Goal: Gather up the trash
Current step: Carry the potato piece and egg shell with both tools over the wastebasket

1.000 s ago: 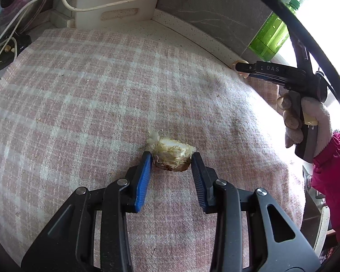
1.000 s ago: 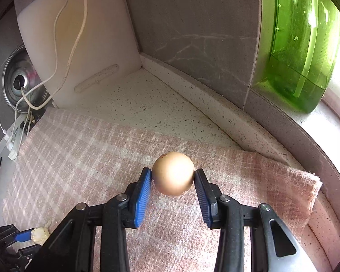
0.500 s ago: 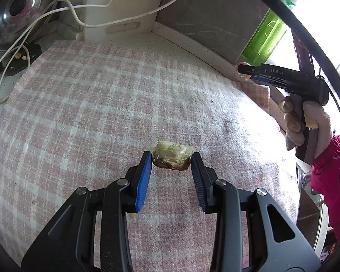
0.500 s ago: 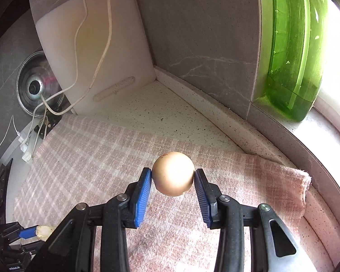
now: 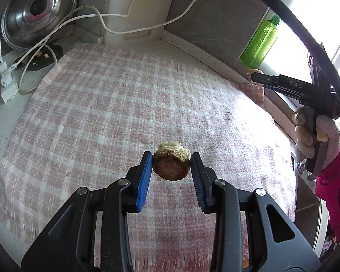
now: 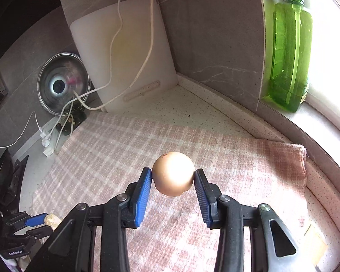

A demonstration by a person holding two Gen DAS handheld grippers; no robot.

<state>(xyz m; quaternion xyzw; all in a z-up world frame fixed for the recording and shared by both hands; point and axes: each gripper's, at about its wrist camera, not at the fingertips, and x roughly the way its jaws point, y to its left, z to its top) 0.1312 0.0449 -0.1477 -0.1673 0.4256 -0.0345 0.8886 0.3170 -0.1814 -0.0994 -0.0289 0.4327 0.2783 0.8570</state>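
Both grippers are loaded and up off the pink checked cloth (image 5: 115, 104) that covers the worktop. The left gripper (image 5: 171, 165) has its jaws clamped on a corn cob stub (image 5: 171, 166), pads on its two sides, cut end facing the camera. It looks light and rough, fibrous enough not to slip. The right gripper (image 6: 172, 176) has its jaws squeezed on an eggshell (image 6: 172, 173), held at its widest part, and that one's the worry: smooth, rounded, likely brittle (whether hollow or whole can't be told from here). A gentle, steady squeeze across the middle seems wisest. No bin is in either view.
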